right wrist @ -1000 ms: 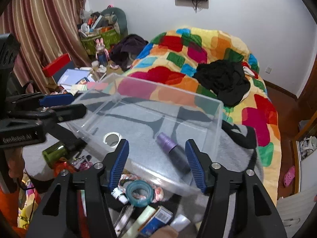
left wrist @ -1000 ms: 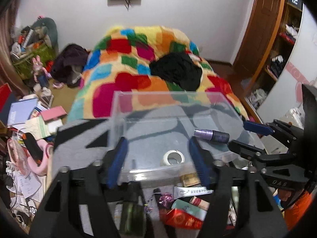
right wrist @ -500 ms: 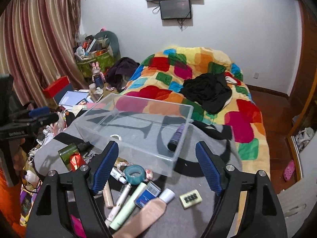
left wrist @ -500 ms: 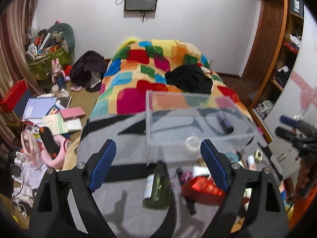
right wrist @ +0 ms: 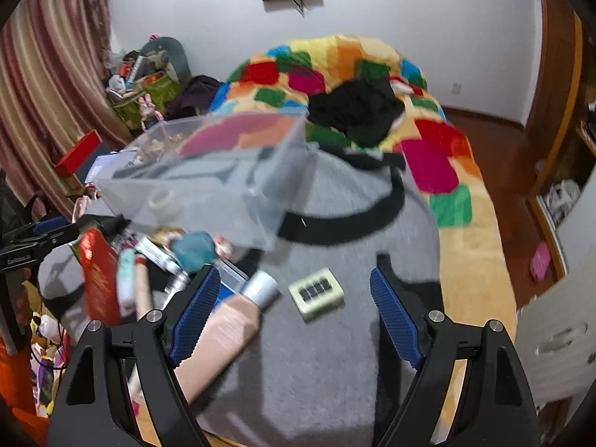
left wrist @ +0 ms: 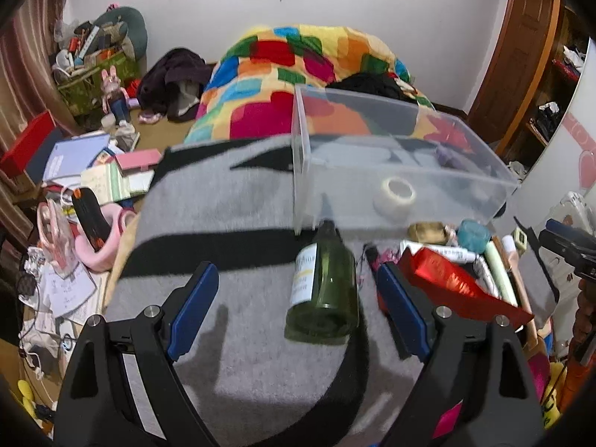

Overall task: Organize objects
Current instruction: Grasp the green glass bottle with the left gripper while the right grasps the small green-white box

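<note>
A clear plastic box (left wrist: pixel 391 171) stands on the grey blanket (left wrist: pixel 223 205), with a white tape roll (left wrist: pixel 398 195) and a purple bottle (left wrist: pixel 450 154) inside. A green glass bottle (left wrist: pixel 324 287) lies in front of the box, between the wide-apart fingers of my left gripper (left wrist: pixel 296 311), untouched by them. Beside it lie a red packet (left wrist: pixel 447 279) and several tubes. My right gripper (right wrist: pixel 294 316) is open above a small pale-green case (right wrist: pixel 316 294). A beige tube with a silver cap (right wrist: pixel 231 331) lies by its left finger. The clear box (right wrist: pixel 208 182) is further back.
A bed with a patchwork quilt (left wrist: pixel 298 59) and black clothes (right wrist: pixel 354 111) lies beyond the box. Books and a pink item litter the floor (left wrist: pixel 93 171) on the left. A wooden door (left wrist: pixel 521 56) and shelves are on the right. The right gripper shows at the edge (left wrist: pixel 566 242).
Both grippers have drawn back from the clear box and their jaws have spread wider. The left one has come down over the green bottle, the right one over the pale-green case.
</note>
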